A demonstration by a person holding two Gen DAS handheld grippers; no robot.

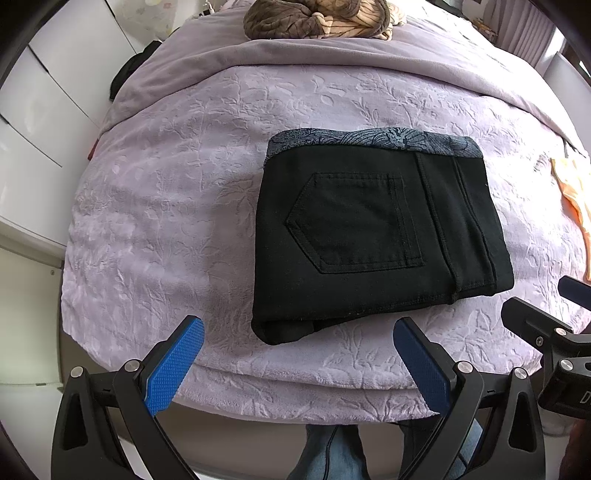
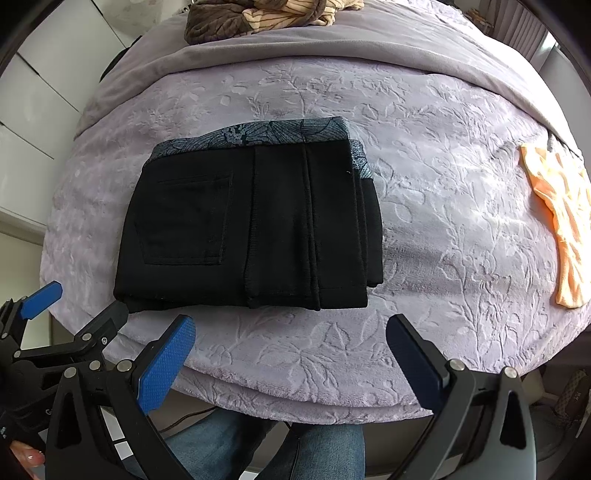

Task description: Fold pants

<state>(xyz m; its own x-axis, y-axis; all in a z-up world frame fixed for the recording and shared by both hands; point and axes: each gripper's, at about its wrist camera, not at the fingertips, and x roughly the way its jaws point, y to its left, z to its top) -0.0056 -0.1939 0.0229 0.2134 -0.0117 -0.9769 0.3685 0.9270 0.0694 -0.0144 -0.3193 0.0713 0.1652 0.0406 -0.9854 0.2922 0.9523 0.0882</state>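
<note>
Pants [image 1: 376, 236] sit folded into a compact black block on the bed [image 1: 184, 206], back pocket up, patterned grey waistband along the far edge. Both grippers hang just off the near edge of the bed, short of the fabric. Left gripper [image 1: 299, 365] has its jaws spread wide and nothing between them; right gripper [image 2: 291, 363] is the same, wide apart and empty. By the look of it the folding itself is done or very nearly so. What's left, if anything, is a tidy-up: the layers at the right end step out a little unevenly, so a nudge there would square the stack. An orange cloth [image 2: 561, 221] lies well apart at the right, a brown bundle [image 1: 317, 18] at the far end. No label or writing on the pants is readable.
</note>
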